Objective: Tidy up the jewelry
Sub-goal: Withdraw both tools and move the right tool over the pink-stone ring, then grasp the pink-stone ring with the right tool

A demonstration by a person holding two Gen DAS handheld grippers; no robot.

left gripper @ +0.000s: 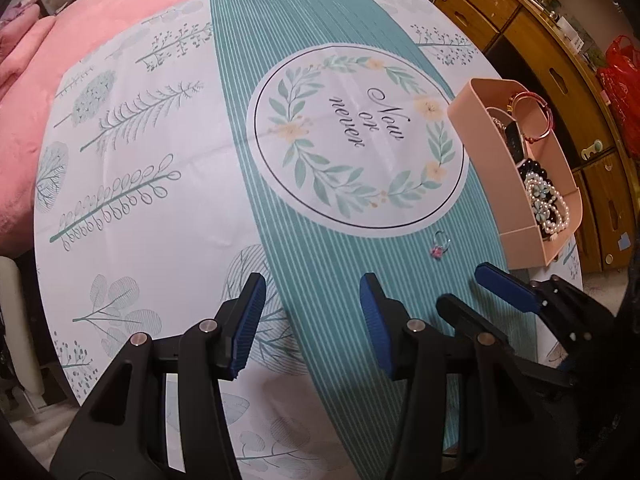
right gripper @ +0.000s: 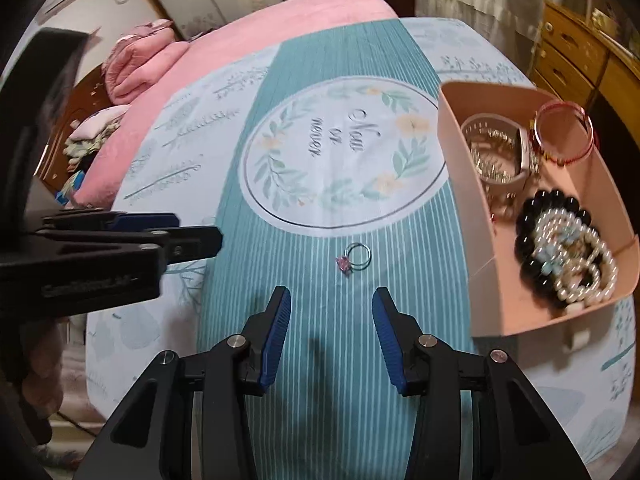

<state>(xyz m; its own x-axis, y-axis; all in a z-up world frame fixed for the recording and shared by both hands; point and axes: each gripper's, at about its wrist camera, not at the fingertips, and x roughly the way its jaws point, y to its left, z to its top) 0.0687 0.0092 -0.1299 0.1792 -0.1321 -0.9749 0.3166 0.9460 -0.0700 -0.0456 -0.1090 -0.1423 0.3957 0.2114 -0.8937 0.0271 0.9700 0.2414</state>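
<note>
The bench (right gripper: 304,320), under a teal-striped cloth (left gripper: 132,216), is carrying everything. A pink box (right gripper: 460,208) is sitting at 3 o'clock, holding a red bangle (right gripper: 564,132), black beads (right gripper: 536,204) and pearls (right gripper: 592,284). The left claw (left gripper: 312,320) is hovering wide open, gripping nothing. The right claw (right gripper: 331,332) is also gaping, empty, just short of the ring (right gripper: 356,258). The ring is lying on the stripes at 12 o'clock from that claw, near the box.

A home bedroom: pink bed (right gripper: 280,12), folded bedding (right gripper: 136,68), wooden drawers (left gripper: 552,52).
</note>
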